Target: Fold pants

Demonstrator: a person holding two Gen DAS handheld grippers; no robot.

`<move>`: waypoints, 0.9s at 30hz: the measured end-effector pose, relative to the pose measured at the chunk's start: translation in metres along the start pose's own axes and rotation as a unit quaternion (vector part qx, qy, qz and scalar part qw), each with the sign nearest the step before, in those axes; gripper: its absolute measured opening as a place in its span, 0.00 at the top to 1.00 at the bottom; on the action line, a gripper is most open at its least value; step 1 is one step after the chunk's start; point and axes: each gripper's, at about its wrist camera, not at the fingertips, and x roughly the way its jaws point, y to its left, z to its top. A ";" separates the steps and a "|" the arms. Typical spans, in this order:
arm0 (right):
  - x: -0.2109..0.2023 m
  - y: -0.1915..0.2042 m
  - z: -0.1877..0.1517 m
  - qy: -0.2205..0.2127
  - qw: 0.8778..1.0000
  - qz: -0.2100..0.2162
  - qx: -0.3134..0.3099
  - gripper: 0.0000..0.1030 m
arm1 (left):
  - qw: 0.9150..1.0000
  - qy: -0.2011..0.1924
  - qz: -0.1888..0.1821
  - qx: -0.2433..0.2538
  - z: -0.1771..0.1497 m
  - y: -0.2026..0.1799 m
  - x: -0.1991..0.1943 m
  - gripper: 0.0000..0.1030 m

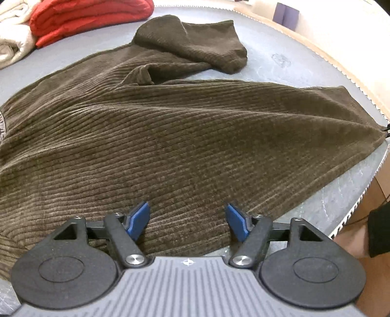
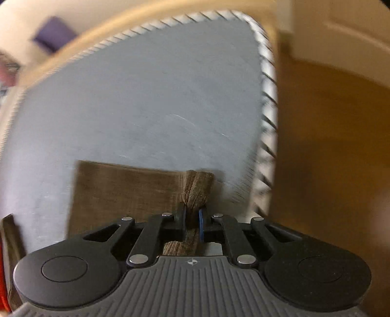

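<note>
**Two grippers, one hem caught**

Right gripper (image 2: 193,215) pinches a bunched hem of the brown corduroy pants (image 1: 170,136), fingers nearly together. Left gripper (image 1: 186,223) gapes wide over the cloth, holding nothing. Best to pull that hem taut and level across the grey surface (image 2: 146,97).

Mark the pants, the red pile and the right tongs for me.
pants (image 1: 182,136), left wrist view, middle of the spread brown corduroy.
red pile (image 1: 87,17), left wrist view, top fold.
right tongs (image 2: 193,215), right wrist view, between the fingertips pinching the pants hem.
</note>
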 end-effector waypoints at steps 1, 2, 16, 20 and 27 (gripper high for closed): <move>-0.001 -0.004 -0.001 -0.005 1.000 -0.003 0.006 0.83 | 1.000 0.006 -0.006 -0.005 0.000 0.002 -0.001 0.27; -0.003 -0.003 0.000 -0.012 1.000 -0.002 0.006 0.80 | 1.000 0.010 -0.009 -0.009 0.000 0.003 -0.002 0.27; -0.002 0.118 -0.023 -0.089 0.974 0.115 -0.173 0.63 | 1.000 0.016 -0.014 -0.020 -0.001 0.004 -0.005 0.26; 0.040 0.150 -0.028 -0.043 0.974 0.103 -0.199 0.58 | 1.000 0.006 -0.012 -0.021 -0.002 0.004 -0.006 0.26; 0.080 0.183 -0.032 -0.056 0.979 0.034 -0.193 0.53 | 1.000 -0.001 -0.007 -0.022 -0.003 0.002 -0.005 0.24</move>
